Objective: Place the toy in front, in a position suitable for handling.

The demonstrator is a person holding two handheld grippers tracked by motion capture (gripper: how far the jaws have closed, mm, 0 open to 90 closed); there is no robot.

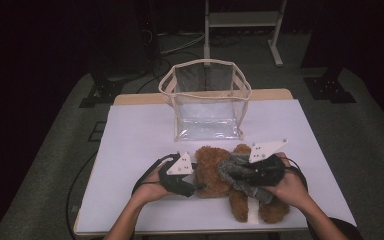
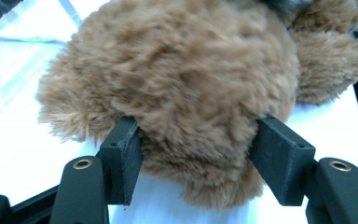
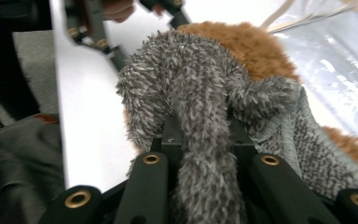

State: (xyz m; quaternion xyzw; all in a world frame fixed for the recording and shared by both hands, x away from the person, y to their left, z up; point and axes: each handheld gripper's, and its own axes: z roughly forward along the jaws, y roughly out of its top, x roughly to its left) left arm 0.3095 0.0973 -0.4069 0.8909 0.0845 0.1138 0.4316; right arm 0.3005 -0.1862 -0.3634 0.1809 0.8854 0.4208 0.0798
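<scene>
the brown teddy bear lies on the white table, near the person's edge, and the clear bag stands open well apart behind it. a grey fuzzy scarf is draped across the bear's neck and chest. the left gripper is at the bear's head; in the left gripper view its jaws stand on both sides of the head and the fur bulges between them, but the pads seem to only touch the fur, so i judge this as a loose, half-wide state and not a firm grip. the right gripper is closed on a strand of the scarf, which runs down between its narrow jaws in the right gripper view. i think the bear is light and very soft, it will squash and sag when lifted, so it is better to take it at the body or the thick head, deep between the pads. the scarf is limp and a little slippery on the fur; a pinch on one fold is enough, but pulling may drag the bear with it.
</scene>
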